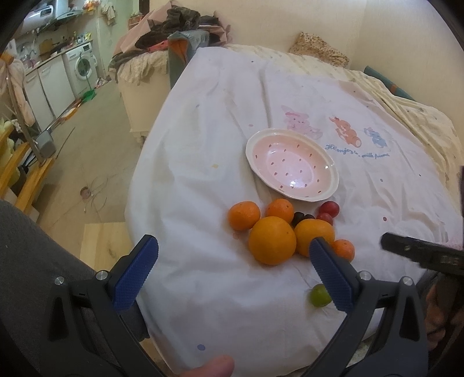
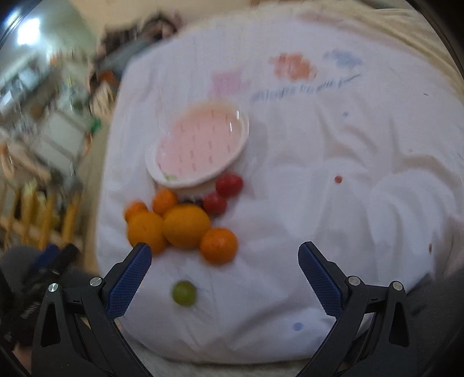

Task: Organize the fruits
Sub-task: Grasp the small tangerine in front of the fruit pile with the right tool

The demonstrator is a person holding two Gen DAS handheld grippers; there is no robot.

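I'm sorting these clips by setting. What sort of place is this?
Most likely a small lived-in home, a one-room flat: a washing machine under a kitchen counter, a heap of clothes, and a bed under a white sheet holding the pink plate and fruit.

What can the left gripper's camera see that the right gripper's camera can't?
Only the left wrist view shows the dark grapes tucked among the oranges, a thumb tip at the bottom edge, a sharp washing machine, and the right gripper poking in from the side.

Only the right wrist view shows something green on the bowl's near rim; it is blurry.

Both show the pink bowl, the oranges, red grapes, the lone green grape and the white sheet.
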